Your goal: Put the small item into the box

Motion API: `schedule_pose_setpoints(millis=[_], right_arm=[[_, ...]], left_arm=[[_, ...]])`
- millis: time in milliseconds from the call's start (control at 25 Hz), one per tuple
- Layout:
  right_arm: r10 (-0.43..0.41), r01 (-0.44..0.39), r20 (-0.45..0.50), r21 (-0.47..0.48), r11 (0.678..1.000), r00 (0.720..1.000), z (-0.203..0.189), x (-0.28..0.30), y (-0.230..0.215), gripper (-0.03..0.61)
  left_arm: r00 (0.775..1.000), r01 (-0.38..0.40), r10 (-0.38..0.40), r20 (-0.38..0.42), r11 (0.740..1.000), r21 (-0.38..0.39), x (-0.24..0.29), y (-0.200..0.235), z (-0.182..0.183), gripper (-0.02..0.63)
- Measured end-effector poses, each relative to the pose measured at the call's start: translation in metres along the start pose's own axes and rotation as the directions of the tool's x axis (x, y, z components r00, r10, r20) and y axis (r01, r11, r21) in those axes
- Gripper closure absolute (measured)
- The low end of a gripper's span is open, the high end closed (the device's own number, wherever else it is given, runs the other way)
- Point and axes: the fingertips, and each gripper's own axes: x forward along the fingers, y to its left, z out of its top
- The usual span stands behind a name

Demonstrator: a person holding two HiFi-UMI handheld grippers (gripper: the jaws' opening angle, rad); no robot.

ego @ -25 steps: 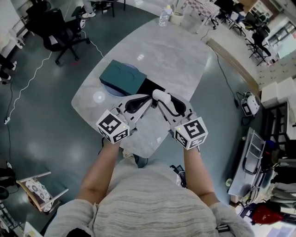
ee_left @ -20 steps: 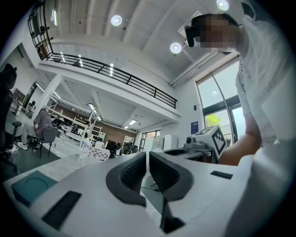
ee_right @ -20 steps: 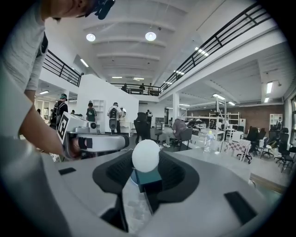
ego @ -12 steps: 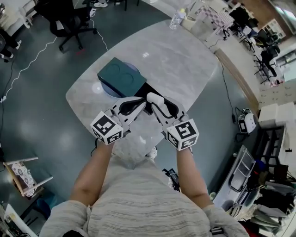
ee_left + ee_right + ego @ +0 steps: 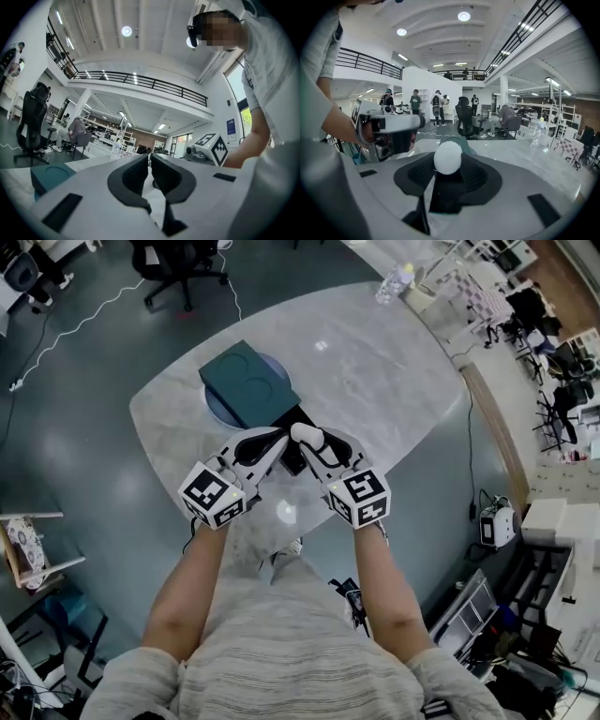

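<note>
The right tongs (image 5: pixel 306 437) grip the small white ball (image 5: pixel 447 157) directly over the black box (image 5: pixel 293 420), which lies open by the desk's (image 5: pixel 375 381) near edge, apparently so the ball can drop straight in. The left tongs (image 5: pixel 149 161) are closed and empty, held alongside out of the way.

Black box (image 5: pixel 296 420) mostly covered, interior unseen.

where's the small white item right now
The small white item is pinched in the right hand-held gripper, near the centre of the head view, just above the black box beside the teal lid.
</note>
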Motion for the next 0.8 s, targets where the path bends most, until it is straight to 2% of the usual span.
schedule_pose_setpoints(millis=[320,800], right_arm=[[0.062,-0.064,-0.095,-0.021,0.998,0.994,-0.035,0.036,-0.018,0.402],[0.063,-0.081,-0.251,-0.058,0.995,0.966,-0.078,0.073,-0.017,0.402]], left_arm=[[0.995,-0.093,0.093,0.016,0.995,-0.018,0.007,0.021,-0.018,0.580],[0.993,-0.114,0.114,-0.002,0.993,-0.034,0.004,0.034,-0.026,0.580]])
